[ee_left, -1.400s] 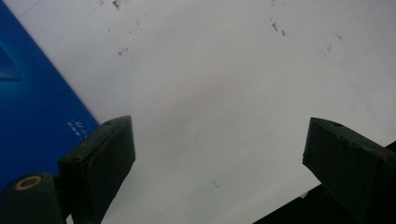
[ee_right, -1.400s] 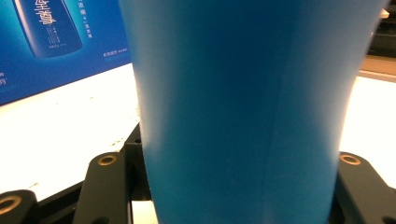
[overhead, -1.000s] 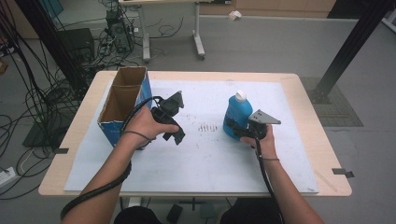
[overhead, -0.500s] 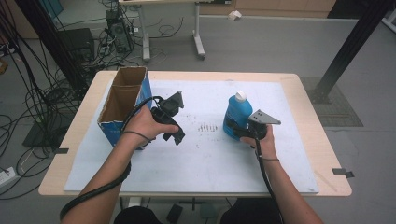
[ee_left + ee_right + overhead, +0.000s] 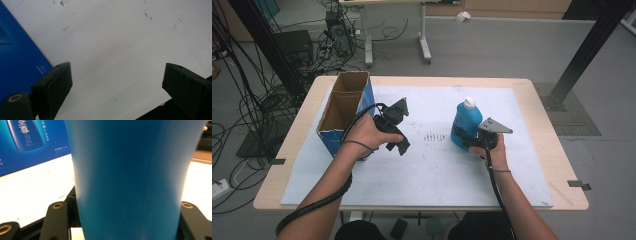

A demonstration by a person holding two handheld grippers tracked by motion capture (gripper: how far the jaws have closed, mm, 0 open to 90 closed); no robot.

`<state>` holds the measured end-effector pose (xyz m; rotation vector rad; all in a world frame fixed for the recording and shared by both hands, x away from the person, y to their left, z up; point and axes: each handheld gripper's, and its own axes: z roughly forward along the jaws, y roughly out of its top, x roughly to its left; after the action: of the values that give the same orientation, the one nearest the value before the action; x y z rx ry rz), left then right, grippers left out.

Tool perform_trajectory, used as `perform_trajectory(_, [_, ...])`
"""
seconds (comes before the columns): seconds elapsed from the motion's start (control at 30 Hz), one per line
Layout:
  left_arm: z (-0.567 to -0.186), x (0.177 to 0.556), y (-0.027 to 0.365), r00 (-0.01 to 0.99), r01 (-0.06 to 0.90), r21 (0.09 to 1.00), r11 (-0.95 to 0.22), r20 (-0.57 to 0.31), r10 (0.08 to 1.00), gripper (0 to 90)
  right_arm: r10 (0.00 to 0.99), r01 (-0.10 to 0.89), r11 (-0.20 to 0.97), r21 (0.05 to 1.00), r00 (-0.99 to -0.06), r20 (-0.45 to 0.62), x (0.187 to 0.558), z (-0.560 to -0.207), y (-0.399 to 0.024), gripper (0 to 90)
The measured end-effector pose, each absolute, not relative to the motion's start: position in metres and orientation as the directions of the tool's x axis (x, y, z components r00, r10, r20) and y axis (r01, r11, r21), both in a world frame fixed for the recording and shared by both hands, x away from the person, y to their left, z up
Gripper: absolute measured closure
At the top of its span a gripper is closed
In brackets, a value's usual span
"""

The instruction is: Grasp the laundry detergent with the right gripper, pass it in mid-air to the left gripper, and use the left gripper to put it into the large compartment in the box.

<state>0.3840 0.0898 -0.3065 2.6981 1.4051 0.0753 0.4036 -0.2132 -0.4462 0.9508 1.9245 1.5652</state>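
a wooden table (image 5: 552, 150) with a white sheet (image 5: 437, 165) on it stands on a grey floor, with black cables (image 5: 257, 90) at one side. there is one blue bottle (image 5: 465, 122) with a white cap, one open blue box (image 5: 343, 112) and two grippers. the bottle stands upright on the sheet, and the right gripper (image 5: 468, 142) squeezes its body. the left gripper (image 5: 402, 148) is wide apart over bare sheet, holding nothing. the right gripper view shows a printed bottle picture (image 5: 25, 135) on the box.

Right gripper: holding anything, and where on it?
Yes. The right gripper is shut on the blue bottle, clamping its lower body, well below the white cap.
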Motion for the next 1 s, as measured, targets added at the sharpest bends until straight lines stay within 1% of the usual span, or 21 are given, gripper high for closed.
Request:
perform_trajectory(0.47, [-0.3074,0.3862,0.0871,0.567,0.818,0.125,-0.562,-0.004,0.824,9.6,0.765,0.210,0.107,0.972,-0.642,0.055,0.4031,-0.4460,-0.2130,41.9])
perform_trajectory(0.53, [-0.3058,0.3843,0.0878,0.574,0.813,0.134,-0.567,-0.016,0.818,9.7,0.766,0.214,0.111,0.971,-0.641,0.053,0.4030,-0.4454,-0.2127,41.9])
perform_trajectory(0.63, [-0.3068,0.3832,0.0888,0.573,0.813,0.126,-0.568,-0.006,0.819,9.6,0.767,0.213,0.109,0.971,-0.640,0.054,0.4030,-0.4456,-0.2125,41.9])
perform_trajectory(1.0, [-0.3074,0.3827,0.0906,0.571,0.814,0.137,-0.564,-0.015,0.821,9.6,0.772,0.210,0.106,0.972,-0.634,0.052,0.4017,-0.4461,-0.2121,42.1])
